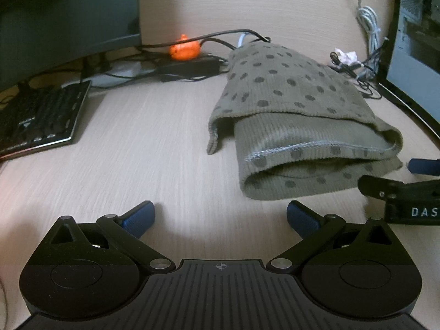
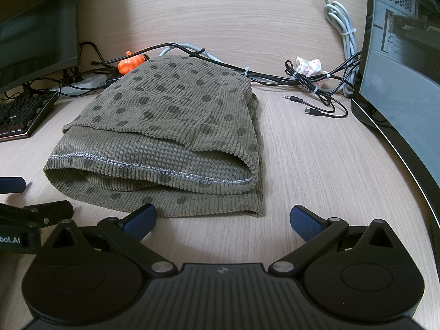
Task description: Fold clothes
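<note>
An olive ribbed garment with dark dots lies folded in a thick bundle on the wooden desk; it also shows in the left wrist view. My right gripper is open and empty, just in front of the bundle's near edge. My left gripper is open and empty over bare desk, to the left of and in front of the bundle. The right gripper's fingers show at the right edge of the left wrist view.
A keyboard lies at the left under a monitor. An orange pumpkin toy and tangled cables lie behind the garment. A PC case stands at the right. A crumpled wrapper sits among the cables.
</note>
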Demonstrator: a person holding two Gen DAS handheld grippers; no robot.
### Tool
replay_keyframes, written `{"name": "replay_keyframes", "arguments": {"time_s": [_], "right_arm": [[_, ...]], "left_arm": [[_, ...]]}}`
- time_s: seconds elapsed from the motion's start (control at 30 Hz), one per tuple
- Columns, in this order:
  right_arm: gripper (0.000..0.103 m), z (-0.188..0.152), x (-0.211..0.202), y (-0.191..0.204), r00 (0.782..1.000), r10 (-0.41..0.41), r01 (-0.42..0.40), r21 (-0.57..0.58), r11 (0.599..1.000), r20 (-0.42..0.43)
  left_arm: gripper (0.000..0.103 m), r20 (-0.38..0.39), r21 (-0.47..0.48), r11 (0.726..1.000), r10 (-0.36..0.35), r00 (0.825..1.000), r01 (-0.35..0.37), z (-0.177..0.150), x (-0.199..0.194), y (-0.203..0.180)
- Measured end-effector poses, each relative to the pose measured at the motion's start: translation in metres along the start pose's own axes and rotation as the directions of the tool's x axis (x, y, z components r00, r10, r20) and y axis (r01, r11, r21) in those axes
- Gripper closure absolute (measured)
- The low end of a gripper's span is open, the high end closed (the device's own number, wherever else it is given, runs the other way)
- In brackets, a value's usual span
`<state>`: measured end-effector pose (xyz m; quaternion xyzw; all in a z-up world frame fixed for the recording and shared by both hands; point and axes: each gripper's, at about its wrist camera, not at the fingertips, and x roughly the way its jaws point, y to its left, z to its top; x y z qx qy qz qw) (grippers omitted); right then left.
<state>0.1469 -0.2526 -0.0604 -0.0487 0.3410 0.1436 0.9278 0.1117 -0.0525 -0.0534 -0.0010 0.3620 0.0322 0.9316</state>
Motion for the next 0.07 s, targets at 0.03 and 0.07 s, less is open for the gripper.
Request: {"name": "replay_keyframes", "arguments": {"time_s": [0.03, 0.07], "right_arm": [[0.000, 0.0000, 0.0000, 0.0000, 1.000, 0.000, 0.000, 0.000, 1.000, 0.000], [0.000, 0.0000, 0.0000, 0.0000, 1.000, 0.000, 0.000, 0.000, 1.000, 0.000]], "left_arm": [[0.000, 0.003, 0.000, 1.000, 0.004, 1.000, -0.004, -0.0004, -0.0002, -0.0013], [0.000, 0.005, 0.002, 1.000, 0.007, 1.000, -0.007, -0.0006, -0.0004, -0.0025]]}}
